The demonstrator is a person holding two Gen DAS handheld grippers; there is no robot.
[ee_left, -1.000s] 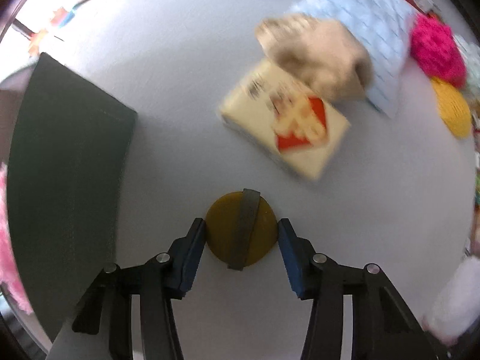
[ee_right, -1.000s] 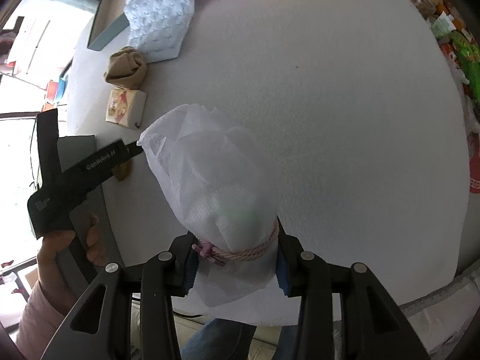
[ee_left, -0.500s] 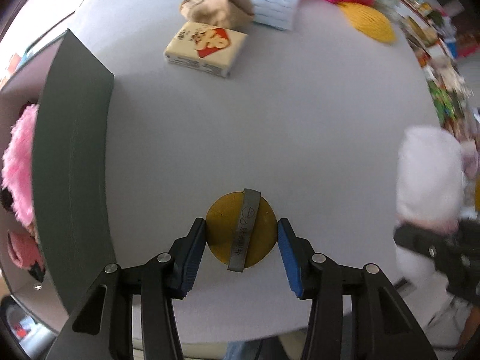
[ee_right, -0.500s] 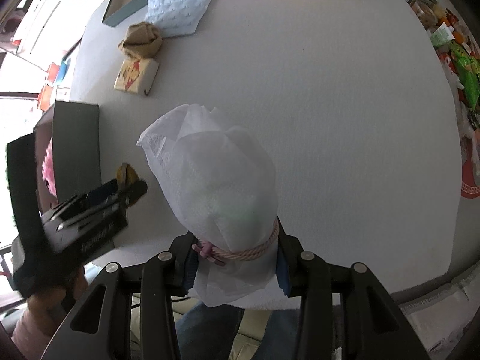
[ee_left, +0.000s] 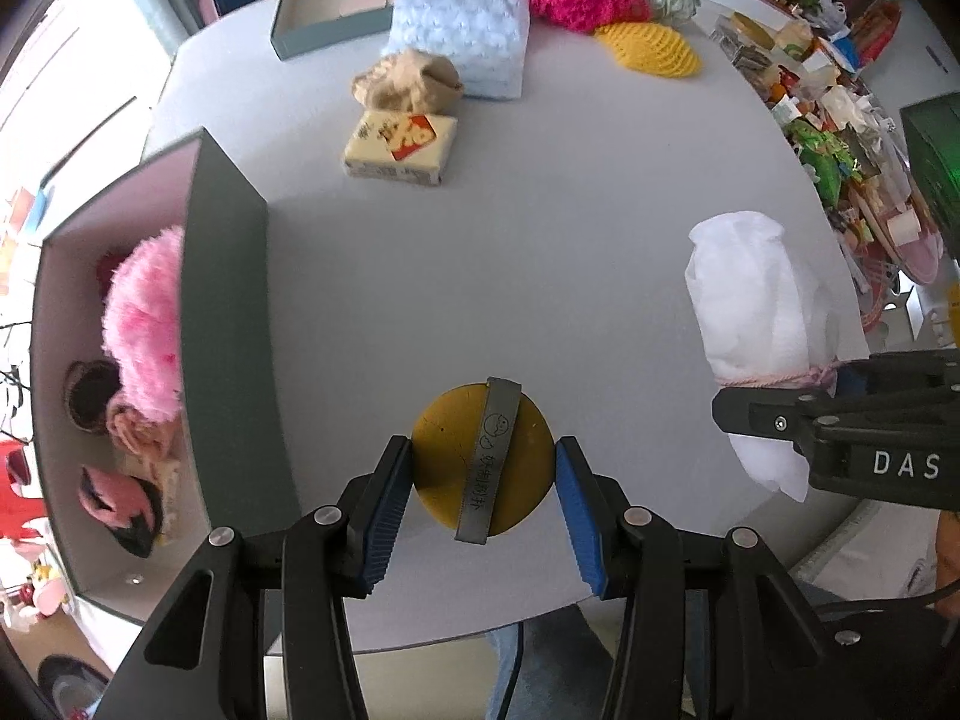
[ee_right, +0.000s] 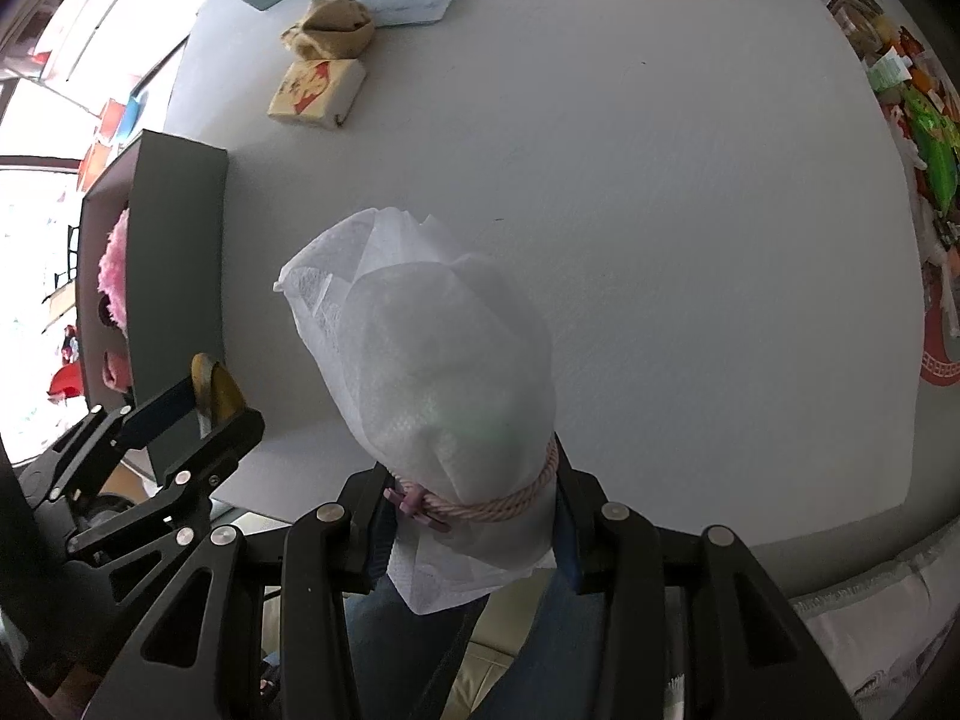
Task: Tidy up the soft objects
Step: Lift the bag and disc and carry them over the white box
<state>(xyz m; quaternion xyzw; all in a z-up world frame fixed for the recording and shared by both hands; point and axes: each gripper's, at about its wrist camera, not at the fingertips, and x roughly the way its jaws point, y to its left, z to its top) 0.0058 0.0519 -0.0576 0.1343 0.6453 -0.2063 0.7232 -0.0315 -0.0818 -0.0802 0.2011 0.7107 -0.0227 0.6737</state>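
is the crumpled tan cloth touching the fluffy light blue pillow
Touching. The left wrist view shows the crumpled tan cloth pressed against the fluffy light blue pillow, no table showing between.

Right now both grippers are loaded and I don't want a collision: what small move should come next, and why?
Probably carry the left gripper, jaws clamped on the yellow disc, sideways over the grey box wall. The box is open beside it and already holds pink plush; the right gripper with the white bag stays clear.
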